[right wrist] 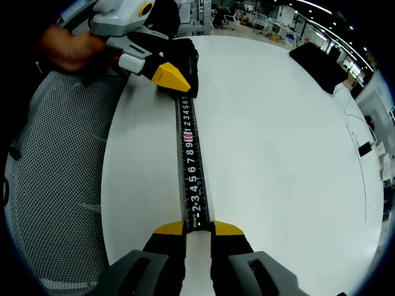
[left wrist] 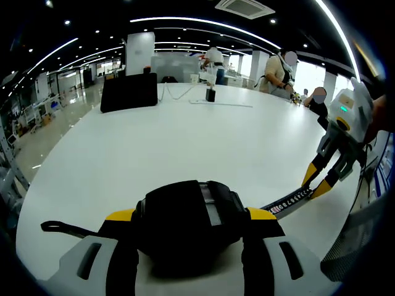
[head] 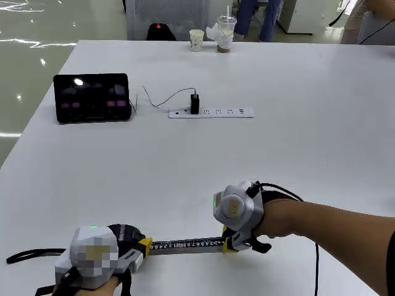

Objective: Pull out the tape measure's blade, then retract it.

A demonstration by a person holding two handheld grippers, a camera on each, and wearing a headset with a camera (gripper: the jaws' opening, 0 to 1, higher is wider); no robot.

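A black tape measure case [head: 128, 239] rests near the table's front edge, and my left gripper [head: 139, 250] is shut on it; in the left gripper view the case [left wrist: 188, 225] sits between the yellow-tipped jaws. Its blade [head: 187, 245] runs rightward, a short length out, to my right gripper [head: 229, 243], which is shut on the blade's end. In the right gripper view the numbered blade [right wrist: 191, 166] stretches from my right gripper [right wrist: 197, 229] up to the case [right wrist: 180, 57] and the left gripper [right wrist: 166, 75]. A black wrist strap [head: 34, 253] trails left of the case.
A dark tablet [head: 92, 97] stands at the far left. A white power strip [head: 211, 112] with a black plug and cable lies mid-table. Two cups [head: 210, 37] stand at the far edge. The white table [head: 296, 135] stretches between them. People stand beyond the table [left wrist: 278, 71].
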